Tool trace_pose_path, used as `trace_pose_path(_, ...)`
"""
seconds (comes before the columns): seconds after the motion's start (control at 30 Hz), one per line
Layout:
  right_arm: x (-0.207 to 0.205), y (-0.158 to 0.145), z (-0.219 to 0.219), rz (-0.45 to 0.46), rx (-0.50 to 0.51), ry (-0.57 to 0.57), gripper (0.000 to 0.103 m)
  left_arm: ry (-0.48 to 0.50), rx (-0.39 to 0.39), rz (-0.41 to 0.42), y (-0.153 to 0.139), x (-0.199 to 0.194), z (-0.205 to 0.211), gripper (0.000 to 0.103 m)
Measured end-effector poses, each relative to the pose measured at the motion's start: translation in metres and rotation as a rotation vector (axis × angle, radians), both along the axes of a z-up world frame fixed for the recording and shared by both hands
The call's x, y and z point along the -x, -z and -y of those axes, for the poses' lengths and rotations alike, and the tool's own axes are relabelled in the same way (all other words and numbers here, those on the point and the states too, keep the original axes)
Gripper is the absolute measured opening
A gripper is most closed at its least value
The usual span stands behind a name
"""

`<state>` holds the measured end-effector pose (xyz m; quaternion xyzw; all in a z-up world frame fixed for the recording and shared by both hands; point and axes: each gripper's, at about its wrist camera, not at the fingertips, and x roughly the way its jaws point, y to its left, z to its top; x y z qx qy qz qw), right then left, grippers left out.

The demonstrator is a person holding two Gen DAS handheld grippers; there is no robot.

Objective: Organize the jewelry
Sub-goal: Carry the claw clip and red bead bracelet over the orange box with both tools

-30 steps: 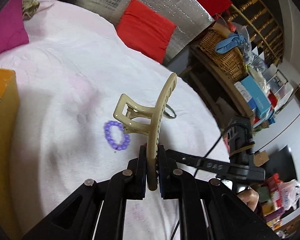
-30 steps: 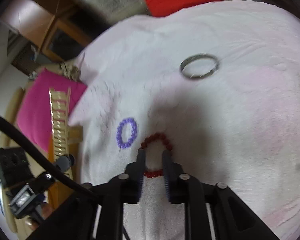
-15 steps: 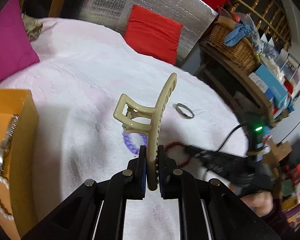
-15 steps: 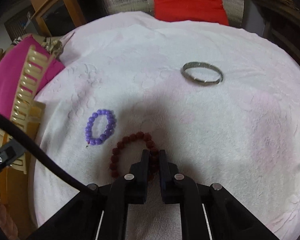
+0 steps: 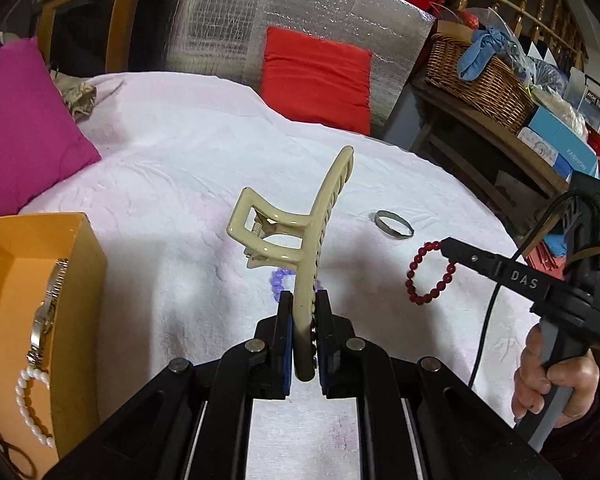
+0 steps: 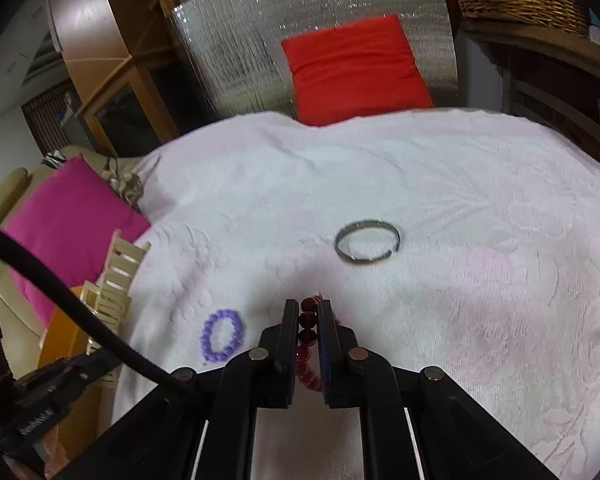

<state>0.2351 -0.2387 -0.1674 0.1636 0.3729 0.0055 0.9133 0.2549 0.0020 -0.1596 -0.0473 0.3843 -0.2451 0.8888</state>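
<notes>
Left gripper point(image 5: 303, 320) jaws clenched on beige hair claw point(image 5: 296, 236). Red bead bracelet point(image 6: 309, 344) pinched by right gripper point(image 6: 309, 332), lifted off cloth. Purple bracelet point(image 6: 222, 335), metal bangle point(image 6: 367, 246) left lying on white cloth point(image 6: 460, 280).

A beige hair claw point(image 5: 300, 240), dark red bead bracelet point(image 5: 430, 276), purple bead bracelet point(image 6: 222, 335), silver bangle point(image 6: 367, 247), orange box point(image 5: 32, 288), pale pink embossed cover point(image 6: 460, 200).

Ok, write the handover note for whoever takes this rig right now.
Left gripper: shut on the beige plastic claw hair clip.
Right gripper: shut on the dark red bead bracelet, lifted off the white cloth.
Done: metal watch and white pearl strand lie in the orange box.
Left: box both held pieces, then the purple bead bracelet and silver bangle on the cloth.
</notes>
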Motion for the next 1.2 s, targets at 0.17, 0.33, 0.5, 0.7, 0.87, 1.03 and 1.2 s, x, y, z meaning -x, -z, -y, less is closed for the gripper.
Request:
trace_pose_path(0.17,0.003,-0.005,-0.002,0.024,-0.011,0.008,0.010,-0.033,-0.019,0.026,-0.004,0.004,-0.004,0.010)
trace_pose_path(0.33,0.002,-0.009,-0.009,0.044,-0.044,0.004,0.010,-0.046,-0.027,0.053,-0.012,0.012,-0.011,0.010)
trace_pose_path(0.5,0.000,-0.013,-0.028,0.078,-0.062,-0.031,0.010,-0.069,-0.013,0.087,-0.025,0.022,-0.032,0.010)
trace_pose_path(0.7,0.002,-0.018,-0.062,0.105,-0.083,-0.095,0.010,-0.146,-0.015,0.140,-0.037,0.032,-0.076,0.010)
trace_pose_path(0.87,0.008,-0.031,-0.101,0.158,-0.131,-0.187,0.010,-0.264,-0.038,0.158,-0.038,0.034,-0.129,0.010)
trace_pose_path(1.03,0.018,-0.044,-0.144,0.217,-0.154,-0.291,0.010,-0.418,0.002,0.135,-0.035,0.030,-0.188,0.010)
trace_pose_path(1.2,0.027,-0.045,-0.189,0.222,-0.199,-0.397,0.010,-0.489,-0.032,0.104,-0.023,0.021,-0.214,0.010)
